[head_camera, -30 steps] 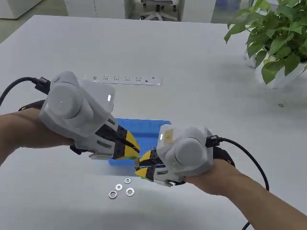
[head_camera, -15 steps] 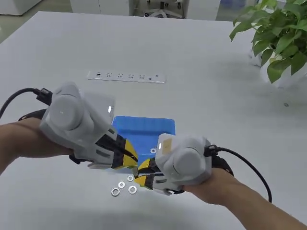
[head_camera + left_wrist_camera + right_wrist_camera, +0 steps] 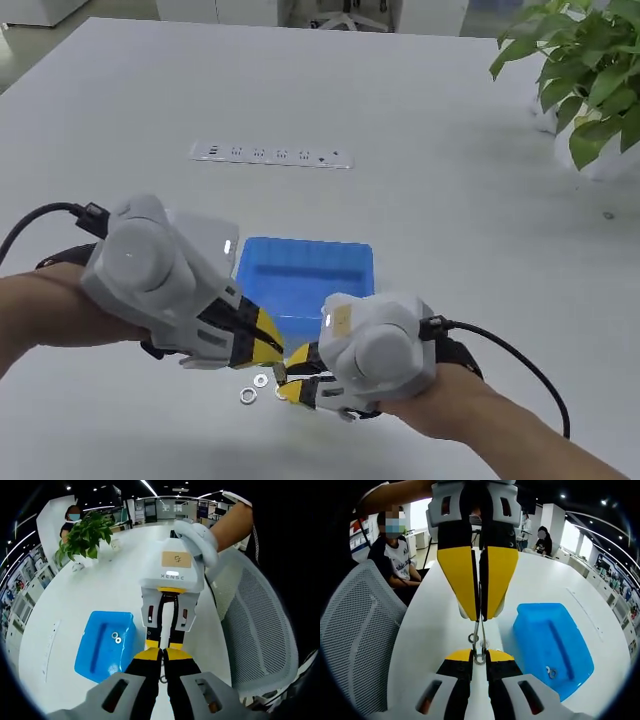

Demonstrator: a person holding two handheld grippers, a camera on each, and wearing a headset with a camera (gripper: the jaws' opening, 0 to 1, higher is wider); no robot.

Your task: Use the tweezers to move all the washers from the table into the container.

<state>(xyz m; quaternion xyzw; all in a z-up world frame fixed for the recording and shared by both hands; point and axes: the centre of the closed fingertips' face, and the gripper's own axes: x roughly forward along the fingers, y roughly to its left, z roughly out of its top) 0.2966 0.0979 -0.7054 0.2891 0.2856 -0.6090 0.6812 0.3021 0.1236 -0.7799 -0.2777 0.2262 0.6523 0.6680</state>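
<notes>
Thin steel tweezers (image 3: 479, 632) are clamped in the closed left gripper (image 3: 480, 616) and pinched near the tips by the right gripper (image 3: 479, 654), with small silver ring washers (image 3: 248, 396) lying at those tips and a shallow blue plastic container (image 3: 300, 275) just beside.

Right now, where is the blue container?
In the head view, the blue container sits mid-table, just beyond the left gripper and right gripper, with the white power strip farther back.

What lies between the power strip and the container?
Nothing. In the head view the stretch of table between the power strip and the container is bare.
</notes>
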